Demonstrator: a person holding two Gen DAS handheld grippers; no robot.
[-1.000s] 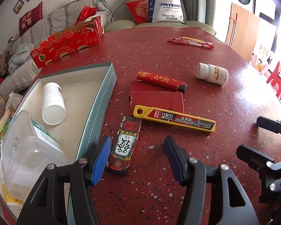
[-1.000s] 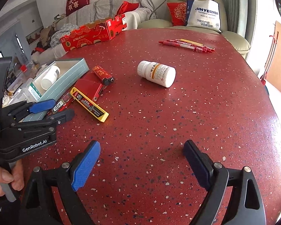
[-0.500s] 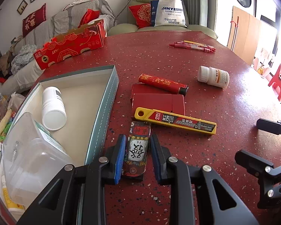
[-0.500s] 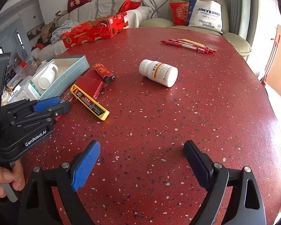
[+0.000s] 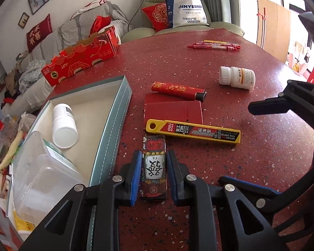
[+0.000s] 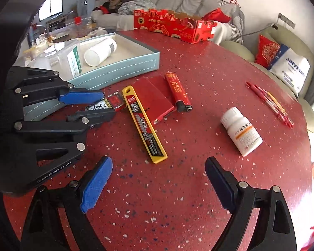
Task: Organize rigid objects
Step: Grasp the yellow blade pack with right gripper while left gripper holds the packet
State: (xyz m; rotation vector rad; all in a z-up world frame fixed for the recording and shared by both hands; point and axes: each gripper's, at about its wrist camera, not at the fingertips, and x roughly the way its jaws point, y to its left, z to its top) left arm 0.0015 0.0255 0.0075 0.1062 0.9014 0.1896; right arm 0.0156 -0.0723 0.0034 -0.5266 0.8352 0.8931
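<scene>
- The left gripper [image 5: 153, 174] has just been closing its jaws. Now they sit snug on both long sides of a small printed card pack [image 5: 154, 168]. The pack lies flat on the red table [image 5: 230, 167].
- The blue pads [image 5: 136, 175] touch the pack's sides, so the grip looks tight.
- The pack lies just beside the long wall of the teal tray [image 5: 115, 133].
- Just past the pack lies a yellow blade case [image 5: 193, 131]. One end of the case almost touches the pack's far end.
- Behind the yellow case lies a flat red box [image 5: 173, 109]. A red lighter [image 5: 178, 90] lies against its far edge.
- A white pill bottle [image 5: 236, 77] lies on its side, well apart from the others, out to the right.
- Some red pens [image 5: 214, 46] lie far back on the table.
- Inside the tray lies a white bottle [image 5: 62, 125] on its side. A clear plastic box [image 5: 41, 173] is in the tray's near end.
- A long red carton [image 5: 81, 56] sits on the table behind the tray.
- The right gripper [image 6: 157, 185] has its jaws wide apart. It holds nothing and only bare table shows between them.
- From the right wrist view, the yellow blade case [image 6: 145, 125] lies just ahead of the right gripper. The pill bottle [image 6: 241, 131] lies off to the right.
</scene>
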